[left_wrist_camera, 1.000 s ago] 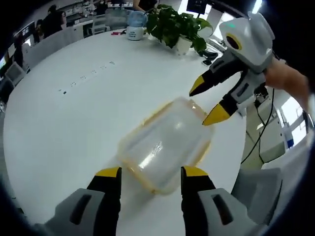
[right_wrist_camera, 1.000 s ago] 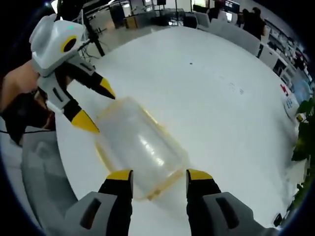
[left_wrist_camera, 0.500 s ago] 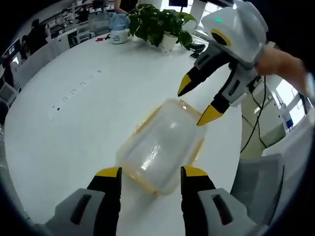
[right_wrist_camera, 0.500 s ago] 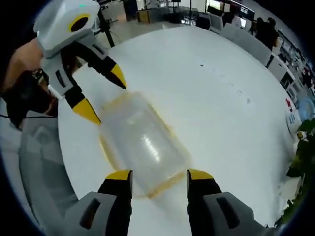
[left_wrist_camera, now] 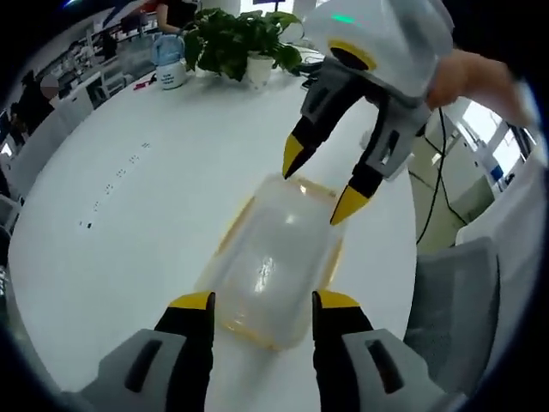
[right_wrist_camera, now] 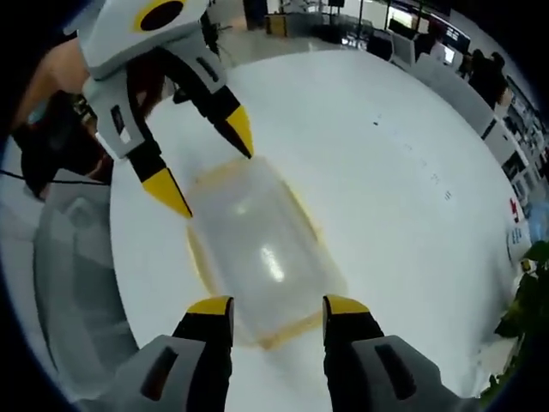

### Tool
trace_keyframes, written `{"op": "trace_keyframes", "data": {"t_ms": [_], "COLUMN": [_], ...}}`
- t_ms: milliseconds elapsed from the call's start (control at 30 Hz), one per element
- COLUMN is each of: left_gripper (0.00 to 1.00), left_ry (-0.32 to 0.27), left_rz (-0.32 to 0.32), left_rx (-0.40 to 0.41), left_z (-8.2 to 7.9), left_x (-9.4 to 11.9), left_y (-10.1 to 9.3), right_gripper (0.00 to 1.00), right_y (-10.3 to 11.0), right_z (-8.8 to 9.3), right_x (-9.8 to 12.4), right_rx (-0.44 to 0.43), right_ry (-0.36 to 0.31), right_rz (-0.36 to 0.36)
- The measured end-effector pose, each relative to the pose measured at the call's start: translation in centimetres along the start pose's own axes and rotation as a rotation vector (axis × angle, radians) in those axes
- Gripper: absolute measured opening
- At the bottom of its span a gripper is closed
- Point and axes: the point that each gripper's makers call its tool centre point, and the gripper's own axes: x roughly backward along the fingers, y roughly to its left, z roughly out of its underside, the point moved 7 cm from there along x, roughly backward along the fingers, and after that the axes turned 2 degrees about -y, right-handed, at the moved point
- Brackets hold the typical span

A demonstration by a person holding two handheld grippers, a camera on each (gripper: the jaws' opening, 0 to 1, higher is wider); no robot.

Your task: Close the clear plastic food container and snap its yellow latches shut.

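A clear plastic container with a yellow rim lies on the white table, its lid on top. Whether its latches are snapped I cannot tell. My left gripper is open, its jaws straddling the container's near short end just above it. From the upper right my right gripper comes in, open, with its yellow tips over the far short end. In the right gripper view the same container lies between my open right gripper and the left gripper. Neither gripper holds anything.
The container sits near the table's edge, with a grey chair just beyond it and a black cable hanging there. A potted plant and a blue-capped bottle stand at the far side. Desks and people fill the background.
Both grippers have come closer together and tipped more steeply over the container's two short ends. Both stay open. The container has kept its place on the table.
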Motion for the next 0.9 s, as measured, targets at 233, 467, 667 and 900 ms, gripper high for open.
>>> {"op": "trace_keyframes", "data": {"t_ms": [233, 467, 667, 900], "left_gripper": [0.44, 0.43, 0.41, 0.41], "left_ry": [-0.003, 0.002, -0.004, -0.002], "left_rz": [0.017, 0.038, 0.051, 0.063], "left_rx": [-0.066, -0.124, -0.146, -0.16], "left_z": [-0.5, -0.9, -1.1, -1.2], "left_x": [-0.3, -0.8, -1.2, -1.6], "left_y": [-0.1, -0.4, -0.8, -1.0], "right_gripper": [0.36, 0.36, 0.37, 0.36], "right_y": [0.1, 0.2, 0.5, 0.6], "right_z": [-0.1, -0.6, -1.0, -1.2], "right_x": [-0.1, -0.3, -0.6, -0.7], "right_rx": [0.04, 0.109, 0.147, 0.168], "right_ry": [-0.004, -0.011, -0.027, -0.033], "right_rz": [-0.031, -0.041, -0.062, -0.071]}}
